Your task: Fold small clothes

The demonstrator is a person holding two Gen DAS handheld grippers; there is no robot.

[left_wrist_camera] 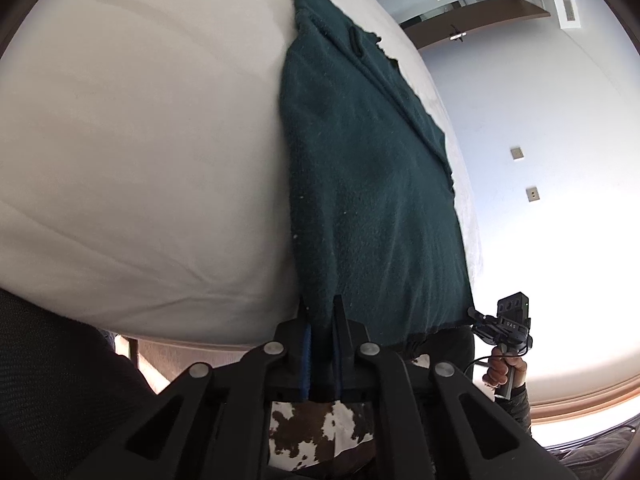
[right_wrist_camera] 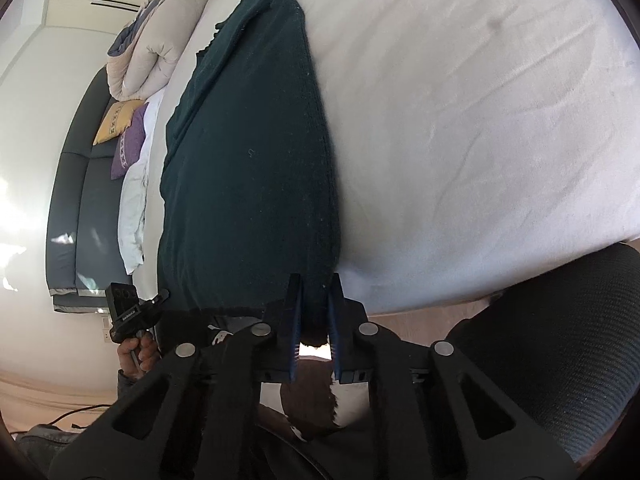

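A dark green knitted garment (left_wrist_camera: 368,184) lies stretched along the white bed, its near hem at the bed's front edge; it also shows in the right wrist view (right_wrist_camera: 248,160). My left gripper (left_wrist_camera: 322,312) is shut on one near corner of the garment. My right gripper (right_wrist_camera: 316,292) is shut on the other near corner. Each gripper shows in the other's view, the right gripper (left_wrist_camera: 478,316) at the hem's right end and the left gripper (right_wrist_camera: 160,300) at its left end. The far end of the garment looks folded over with a ragged edge.
The white bed sheet (left_wrist_camera: 140,160) spreads wide beside the garment (right_wrist_camera: 480,120). A rolled duvet (right_wrist_camera: 152,48), yellow and purple cushions (right_wrist_camera: 124,136) and a dark headboard (right_wrist_camera: 80,200) sit at the bed's end. A cow-print cloth (left_wrist_camera: 316,432) is below the grippers.
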